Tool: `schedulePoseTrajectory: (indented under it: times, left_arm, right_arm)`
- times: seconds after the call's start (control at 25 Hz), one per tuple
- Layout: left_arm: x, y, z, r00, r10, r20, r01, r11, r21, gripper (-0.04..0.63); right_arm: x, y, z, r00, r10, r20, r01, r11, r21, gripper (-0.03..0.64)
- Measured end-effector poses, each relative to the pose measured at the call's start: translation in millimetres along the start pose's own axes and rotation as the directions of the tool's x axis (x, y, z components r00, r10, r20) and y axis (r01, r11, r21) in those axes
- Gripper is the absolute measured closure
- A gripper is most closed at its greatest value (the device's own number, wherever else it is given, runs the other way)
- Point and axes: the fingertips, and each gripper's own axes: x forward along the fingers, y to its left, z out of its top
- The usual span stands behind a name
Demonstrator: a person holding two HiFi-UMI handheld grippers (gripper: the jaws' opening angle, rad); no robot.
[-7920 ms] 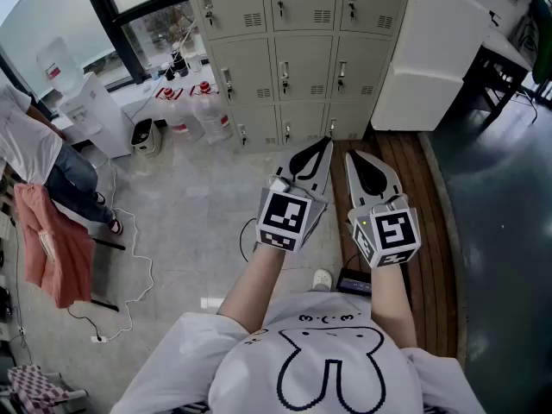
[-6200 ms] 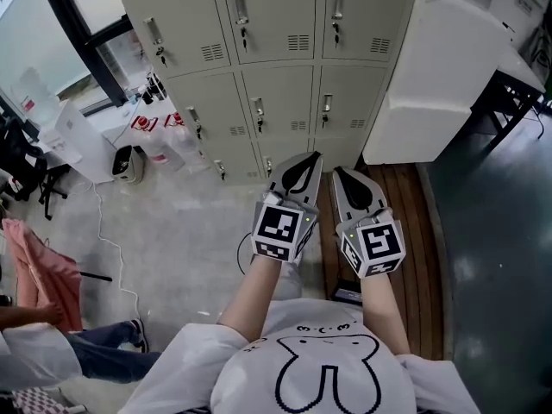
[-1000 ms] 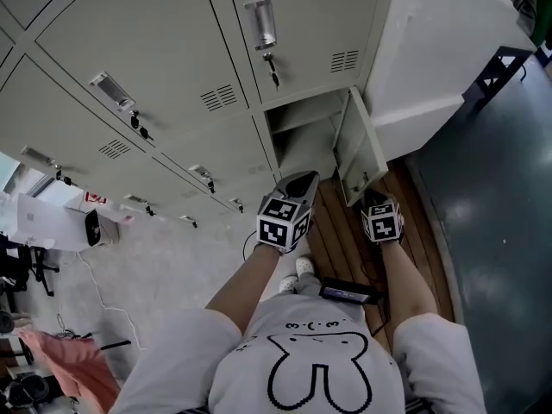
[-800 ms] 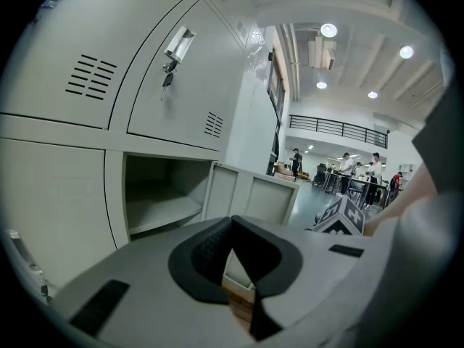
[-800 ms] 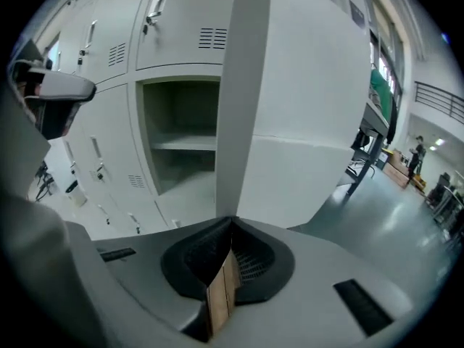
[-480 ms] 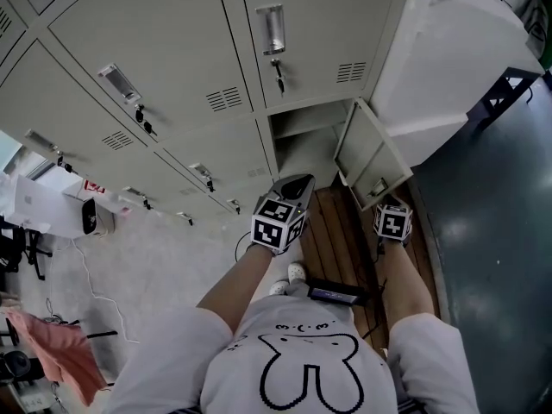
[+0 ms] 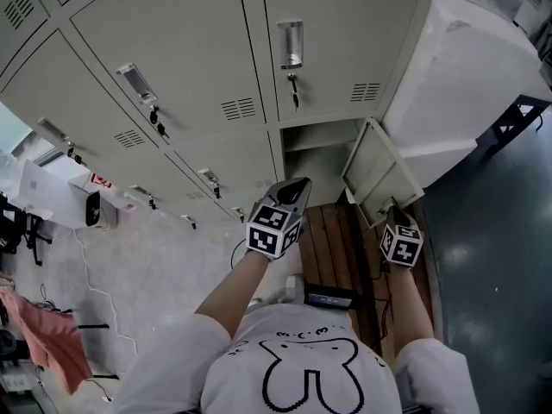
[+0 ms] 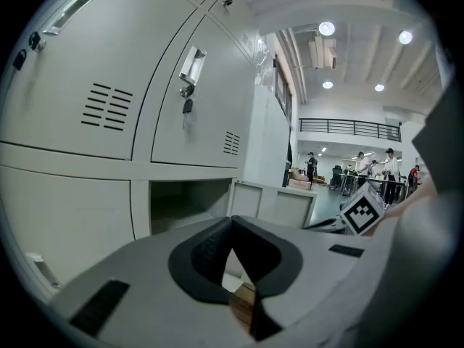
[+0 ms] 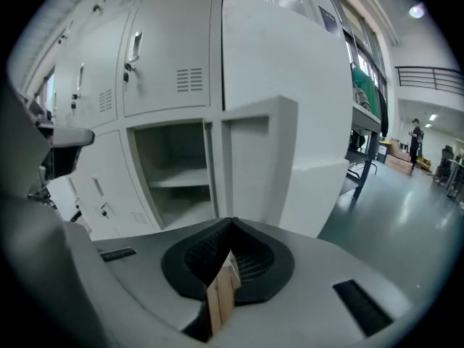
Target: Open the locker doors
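Locker bank (image 7: 198, 84) is running off the head view's top and left edges; its full extent is not showing. In the left gripper view, the left gripper (image 8: 232, 220) is covering the lower part of the open compartment (image 8: 188, 201) with its own body. White boxy unit (image 7: 466, 84) is being cut by the right edge; kind not readable. Shirt (image 7: 319, 378) is hiding part of the dark flat device (image 7: 332, 299). Pink cloth (image 7: 43, 343) is being cut by the left edge. Distant people (image 8: 362, 167) are showing too small to detail.
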Motion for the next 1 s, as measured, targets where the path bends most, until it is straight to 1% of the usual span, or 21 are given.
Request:
schedulePoseTrajectory:
  times: [0.08, 0.12, 0.2, 0.28, 0.44, 0.6, 0.8, 1.0]
  left_arm:
    - [-7.2, 5.3, 7.1, 1.0, 0.008, 0.021, -0.008, 1.0, 0.012, 0.58]
    - [-11.4, 8.1, 10.8, 0.999, 0.011, 0.03, -0.011, 1.0, 0.019, 0.58]
    - [-20.2, 14.4, 20.3, 0.998, 0.02, 0.051, -0.022, 0.999, 0.037, 0.58]
    - [-30.3, 21.0, 33.1, 0.996, 0.03, 0.08, -0.034, 0.998, 0.052, 0.58]
    - [-54.5, 31.6, 55.0, 0.99, 0.037, 0.137, -0.048, 0.996, 0.075, 0.58]
    - [-80.3, 38.4, 68.3, 0.983, 0.037, 0.177, -0.053, 0.995, 0.085, 0.58]
    - [-112.2, 48.4, 85.3, 0.974, 0.039, 0.224, -0.063, 0.993, 0.101, 0.581]
    - [-152.7, 64.6, 96.0, 0.965, 0.056, 0.256, -0.087, 0.99, 0.109, 0.58]
  right_arm:
    - [-7.9, 24.6, 26.9, 0.995, 0.075, 0.065, -0.074, 0.997, -0.021, 0.6]
    - [-12.5, 40.3, 40.7, 0.988, 0.121, 0.093, -0.117, 0.992, -0.047, 0.6]
    - [-22.4, 73.9, 68.8, 0.967, 0.212, 0.139, -0.195, 0.973, -0.125, 0.6]
    - [-32.9, 105.8, 96.1, 0.944, 0.278, 0.179, -0.242, 0.949, -0.203, 0.6]
    - [-55.9, 164.2, 142.1, 0.895, 0.367, 0.255, -0.286, 0.909, -0.304, 0.6]
    - [-80.0, 212.2, 168.6, 0.85, 0.424, 0.313, -0.302, 0.878, -0.37, 0.6]
    - [-107.0, 265.8, 193.6, 0.792, 0.483, 0.373, -0.34, 0.857, -0.387, 0.6]
    - [-137.1, 320.6, 210.4, 0.737, 0.526, 0.425, -0.37, 0.839, -0.398, 0.6]
